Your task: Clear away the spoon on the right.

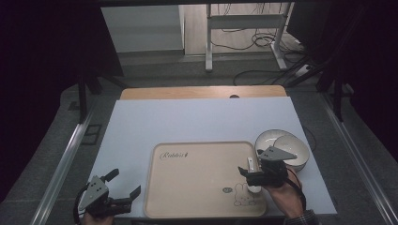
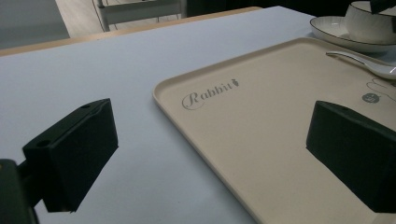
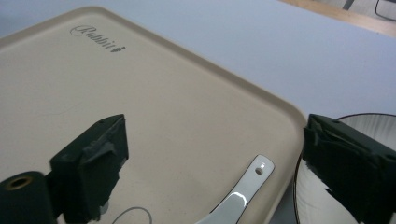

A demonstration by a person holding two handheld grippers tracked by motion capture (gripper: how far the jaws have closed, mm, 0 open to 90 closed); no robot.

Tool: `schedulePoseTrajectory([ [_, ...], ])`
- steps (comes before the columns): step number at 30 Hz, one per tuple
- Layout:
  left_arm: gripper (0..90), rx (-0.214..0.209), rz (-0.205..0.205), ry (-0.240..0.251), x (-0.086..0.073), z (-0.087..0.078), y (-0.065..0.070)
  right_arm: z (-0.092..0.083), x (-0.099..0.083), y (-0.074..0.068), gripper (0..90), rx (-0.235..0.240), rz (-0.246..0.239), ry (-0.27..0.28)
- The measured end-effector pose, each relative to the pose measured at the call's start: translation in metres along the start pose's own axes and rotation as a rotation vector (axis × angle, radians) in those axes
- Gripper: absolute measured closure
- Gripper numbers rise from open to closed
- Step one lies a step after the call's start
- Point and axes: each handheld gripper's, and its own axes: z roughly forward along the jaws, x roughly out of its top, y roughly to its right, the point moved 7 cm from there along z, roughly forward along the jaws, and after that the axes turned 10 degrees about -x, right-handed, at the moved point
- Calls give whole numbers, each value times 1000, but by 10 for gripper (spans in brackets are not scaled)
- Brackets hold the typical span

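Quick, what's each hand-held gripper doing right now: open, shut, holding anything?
Left hand-held gripper: open, empty, beside the tray.
Right hand-held gripper: open, holding nothing, over the spoon on the tray.

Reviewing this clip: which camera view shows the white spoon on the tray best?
The left gripper view: the spoon lies unobstructed on the tray, bowl end and most of the handle visible. The right gripper view shows its handle end with the hole. In the high view, the right gripper covers most of it.

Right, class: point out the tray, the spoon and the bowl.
tray [image 1: 197, 180], high view, bare middle of its floor.
spoon [image 3: 243, 193], right gripper view, white handle.
bowl [image 2: 369, 21], left gripper view, outer wall.
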Motion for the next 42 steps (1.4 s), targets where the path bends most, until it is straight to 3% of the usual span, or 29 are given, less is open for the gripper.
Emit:
schedulePoseTrajectory([
  [4,20,0,0,-1,0,0,0,-6,-1,0,0,15,8,7],
  [11,20,-1,3,-4,0,0,1,-20,-3,5,0,15,33,35],
  [21,20,4,8,-6,0,-1,0,-46,1,14,0,-46,42,110],
  [42,20,36,13,-12,-1,-9,-6,-80,-14,35,0,-121,95,146],
])
